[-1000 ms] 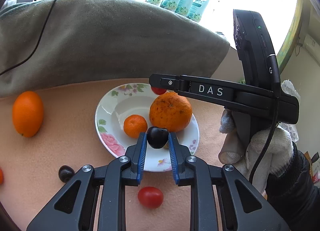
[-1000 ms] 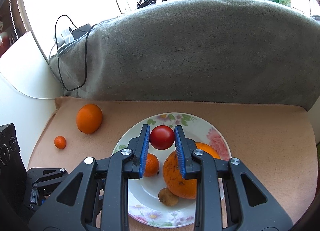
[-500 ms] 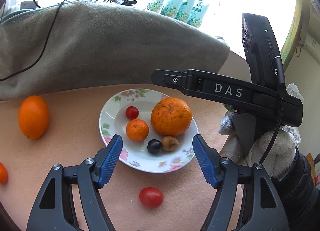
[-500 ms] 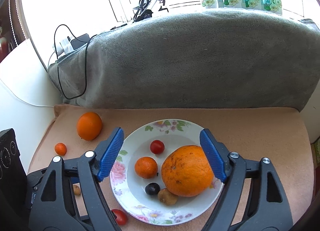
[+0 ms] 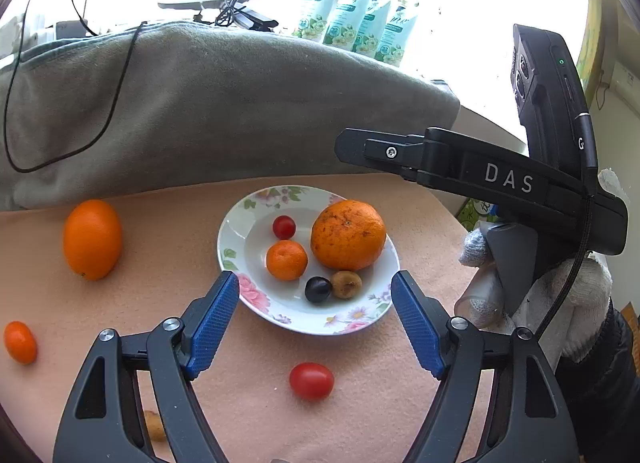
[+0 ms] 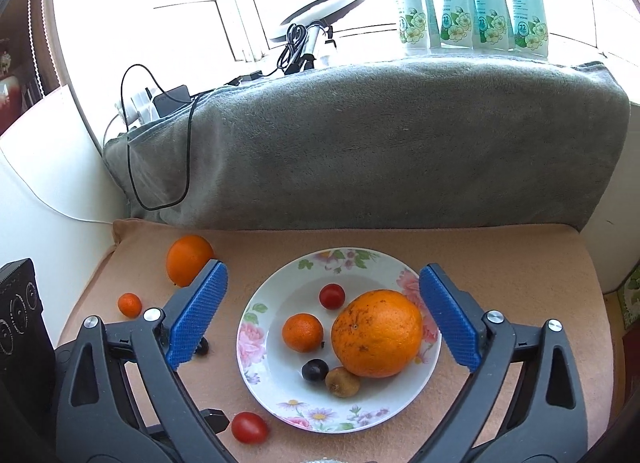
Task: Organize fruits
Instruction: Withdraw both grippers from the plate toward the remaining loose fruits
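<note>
Floral plate holds a large orange, mandarin, cherry tomato, dark grape and brown fruit.

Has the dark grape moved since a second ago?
Yes. The dark grape was between the left gripper's pads above the plate's near rim; now it lies on the plate beside the small brown fruit.

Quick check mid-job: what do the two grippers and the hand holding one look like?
Both grippers, the left gripper and right gripper, are black frames with silver screws and blue textured pads. The right one carries white "DAS" lettering, a lit green dot and a black cable. The hand wears a white knit glove and dark sleeve.
</note>
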Motion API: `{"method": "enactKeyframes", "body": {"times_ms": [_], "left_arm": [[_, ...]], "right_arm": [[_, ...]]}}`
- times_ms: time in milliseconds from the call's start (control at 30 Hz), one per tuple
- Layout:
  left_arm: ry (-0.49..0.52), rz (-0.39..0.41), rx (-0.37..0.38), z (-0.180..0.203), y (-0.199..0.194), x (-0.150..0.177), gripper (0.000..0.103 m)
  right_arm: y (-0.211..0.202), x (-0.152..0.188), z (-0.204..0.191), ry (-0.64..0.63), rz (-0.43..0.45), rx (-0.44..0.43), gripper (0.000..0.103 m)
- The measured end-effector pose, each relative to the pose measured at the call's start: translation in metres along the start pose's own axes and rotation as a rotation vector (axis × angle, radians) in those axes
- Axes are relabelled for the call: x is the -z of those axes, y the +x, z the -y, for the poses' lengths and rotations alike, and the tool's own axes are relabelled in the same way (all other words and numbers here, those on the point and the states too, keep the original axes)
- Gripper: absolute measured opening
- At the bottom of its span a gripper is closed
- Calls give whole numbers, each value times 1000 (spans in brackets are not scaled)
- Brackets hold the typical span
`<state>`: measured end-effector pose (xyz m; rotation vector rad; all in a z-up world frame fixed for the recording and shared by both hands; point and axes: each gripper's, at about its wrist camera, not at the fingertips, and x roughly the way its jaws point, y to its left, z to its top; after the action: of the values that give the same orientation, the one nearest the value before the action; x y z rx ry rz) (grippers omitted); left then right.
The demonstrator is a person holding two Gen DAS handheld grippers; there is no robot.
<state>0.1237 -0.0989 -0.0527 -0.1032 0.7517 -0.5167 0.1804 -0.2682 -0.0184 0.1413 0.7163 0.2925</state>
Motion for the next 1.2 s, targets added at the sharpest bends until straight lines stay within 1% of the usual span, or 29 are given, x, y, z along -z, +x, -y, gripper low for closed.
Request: {"method": "enactKeyframes", "body": {"times_ms": [267, 600, 733, 867, 1000, 1200], "left_arm": [[-8, 20, -26, -3, -16, 5, 79], [-20, 61, -75, -22, -45, 14, 79], [-31, 82, -118, -39, -61, 21, 79], [-86, 94, -164, -67, -78, 31, 79], [-124, 91, -230, -95, -92, 43, 79], [-182, 78, -301, -130, -106, 65, 79]], "right_arm": [[-19, 8, -11, -9, 12, -5, 101], [-48, 26, -31, 3, 47, -61, 102], [-59, 39, -39, 17, 56, -88, 102], [-68, 54, -46, 13, 60, -105, 102], [-72, 67, -53, -14, 52, -99, 102], [-71, 86, -57, -25, 26, -99, 102]]}}
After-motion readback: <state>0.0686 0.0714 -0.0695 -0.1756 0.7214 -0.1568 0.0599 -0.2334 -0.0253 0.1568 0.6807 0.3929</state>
